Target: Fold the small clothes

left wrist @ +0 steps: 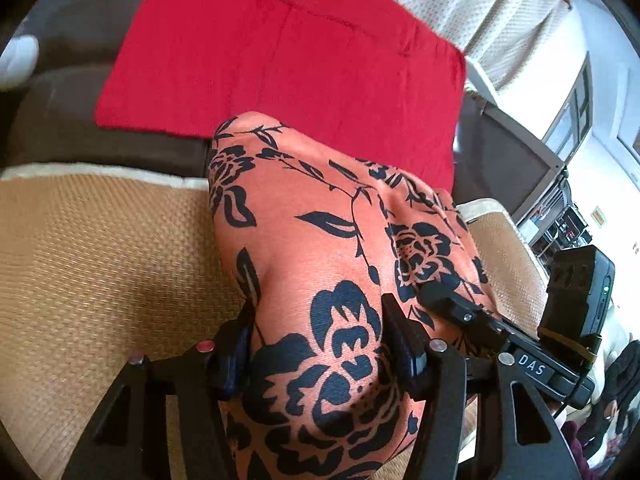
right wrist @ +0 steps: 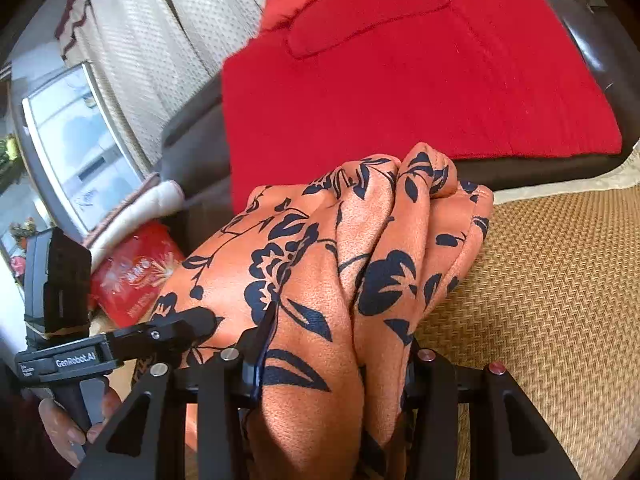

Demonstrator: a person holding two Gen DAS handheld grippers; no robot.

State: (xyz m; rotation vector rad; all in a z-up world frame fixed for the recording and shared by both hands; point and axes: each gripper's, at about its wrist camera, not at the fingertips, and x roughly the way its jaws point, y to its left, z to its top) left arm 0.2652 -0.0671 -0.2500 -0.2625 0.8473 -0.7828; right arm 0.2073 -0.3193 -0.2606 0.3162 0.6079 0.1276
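- Gripping the orange floral garment [left wrist: 340, 240] with both tools: left gripper [left wrist: 320, 344] at bottom centre of its view, pads pressing a bunched fold of the cloth from either side, so clamped on it.
- Right gripper [right wrist: 332, 360] at bottom centre of its view is likewise clamped, jaws part closed on a thick gather of the same fabric; several pleats stack up between the fingers.
- Each tool shows in the other's camera: right one at lower right of the left view, left one at lower left of the right view with a hand [right wrist: 68, 420] on its handle. They sit near each other, pinching neighbouring spots on the cloth.
- Garment humps up from the jaws toward frame centre; its far end drapes down to the woven tan mat [left wrist: 100, 260], which looks like the work surface. How much of it still rests on the mat I can't tell.
- Beyond it, upper half of both views: a red cloth [right wrist: 400, 92] lying flat over a dark sofa [right wrist: 192, 148], already squared off, likely a finished piece.
- Far background: pale curtain [right wrist: 160, 40] and a window.
- Step, my read: pickup stage, garment grabbed in a wad, no fold made yet.
- Next move probably needs the grippers pulled apart to spread the fabric, then laid flat on the mat. Risk: bunched grips hide the edges, so a regrip at corners may be required.
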